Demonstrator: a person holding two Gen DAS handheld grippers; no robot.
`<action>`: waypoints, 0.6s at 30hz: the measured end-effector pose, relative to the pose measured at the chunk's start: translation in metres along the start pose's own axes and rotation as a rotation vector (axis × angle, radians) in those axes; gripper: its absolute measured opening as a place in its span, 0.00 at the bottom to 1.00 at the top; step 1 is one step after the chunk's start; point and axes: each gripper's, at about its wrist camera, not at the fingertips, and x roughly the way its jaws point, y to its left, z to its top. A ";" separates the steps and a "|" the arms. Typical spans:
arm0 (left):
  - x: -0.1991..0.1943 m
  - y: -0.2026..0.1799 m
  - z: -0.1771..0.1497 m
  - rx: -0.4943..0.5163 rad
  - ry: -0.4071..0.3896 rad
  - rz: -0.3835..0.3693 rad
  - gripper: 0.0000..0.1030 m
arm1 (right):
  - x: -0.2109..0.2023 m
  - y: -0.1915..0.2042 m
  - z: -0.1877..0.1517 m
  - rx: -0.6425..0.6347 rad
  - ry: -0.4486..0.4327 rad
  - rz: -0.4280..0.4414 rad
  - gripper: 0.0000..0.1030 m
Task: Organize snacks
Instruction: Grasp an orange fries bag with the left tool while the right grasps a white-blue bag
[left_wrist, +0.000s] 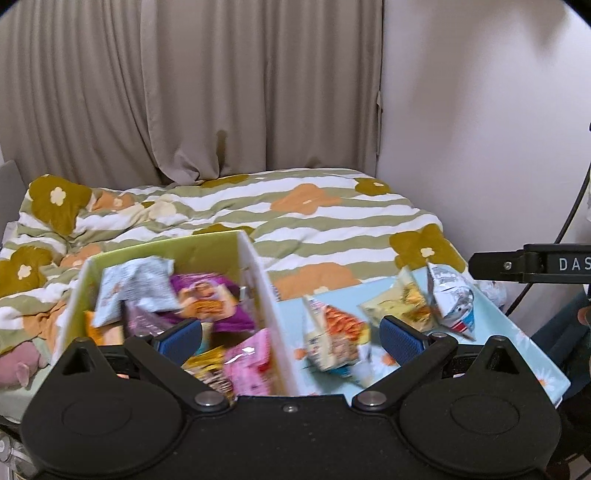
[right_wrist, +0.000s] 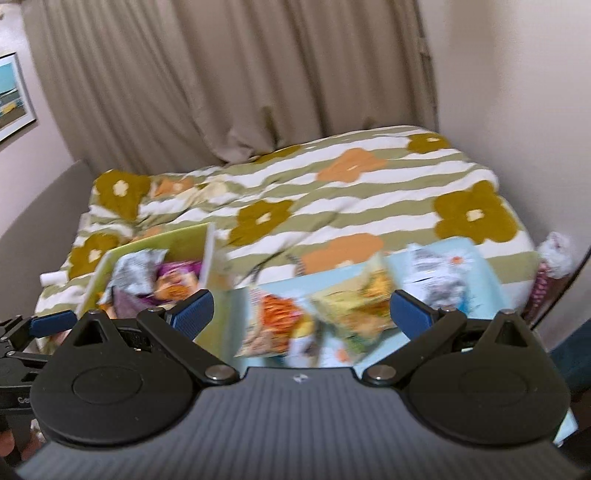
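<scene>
left tool (left_wrist: 290, 334) and right tool (right_wrist: 301, 312) both gape wide, empty.

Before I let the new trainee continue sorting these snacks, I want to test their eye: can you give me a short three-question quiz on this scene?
1. True or false: the left gripper holds a packet.
2. How many snack packets lie loose on the light blue tray, outside the green box?
3. The purple packet is: A) in the green box, B) on the tray, C) on the quilt.

Key:
1. False; both it and the right gripper are open and empty.
2. Three.
3. A.
</scene>
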 end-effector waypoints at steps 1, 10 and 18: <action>0.006 -0.008 0.002 -0.009 0.009 0.004 1.00 | 0.002 -0.010 0.003 0.003 0.002 -0.007 1.00; 0.059 -0.068 0.010 -0.021 0.077 0.072 1.00 | 0.041 -0.088 0.028 0.003 0.091 -0.009 1.00; 0.118 -0.097 0.010 0.015 0.147 0.199 1.00 | 0.097 -0.135 0.037 0.025 0.204 0.042 1.00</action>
